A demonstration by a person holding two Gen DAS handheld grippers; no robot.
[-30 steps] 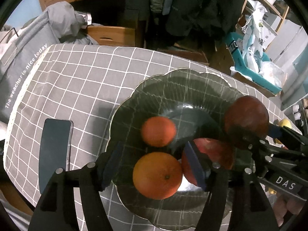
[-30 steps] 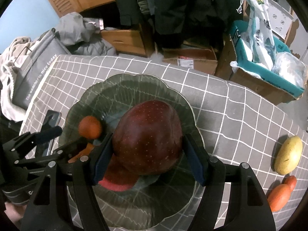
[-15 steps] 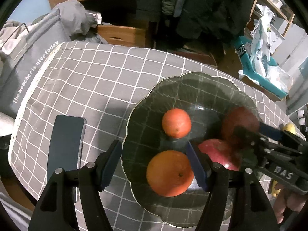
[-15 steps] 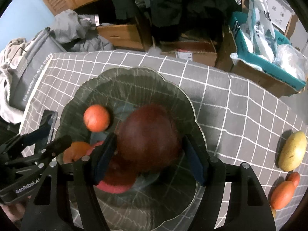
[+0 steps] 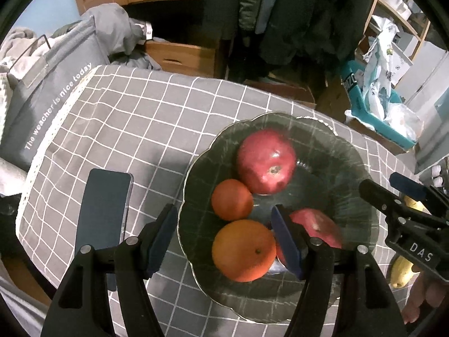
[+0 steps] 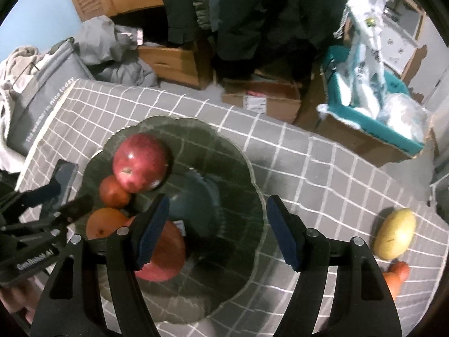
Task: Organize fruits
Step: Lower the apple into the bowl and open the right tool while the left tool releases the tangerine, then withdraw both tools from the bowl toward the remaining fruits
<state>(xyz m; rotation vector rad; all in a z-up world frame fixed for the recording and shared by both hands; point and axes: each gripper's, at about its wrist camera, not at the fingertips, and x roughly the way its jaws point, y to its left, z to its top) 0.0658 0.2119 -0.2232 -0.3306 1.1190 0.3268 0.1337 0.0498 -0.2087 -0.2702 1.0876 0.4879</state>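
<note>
Four fruits are already gathered in the green plate point(image 6: 252, 174): two apples, two oranges. A yellow fruit point(image 6: 395, 237) is left on the surface. Both jaws are held apart, empty.

grey bag point(image 5: 53, 95): read "The weather is nice today", white print | right gripper point(image 5: 393, 193): read "DAS" on black body | left gripper point(image 6: 67, 196): read "GenRobot.AI" on body, blurred | teal box point(image 5: 352, 80): lettering seen, not legible

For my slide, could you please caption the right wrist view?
Open right gripper above a plate of fruit.
</note>
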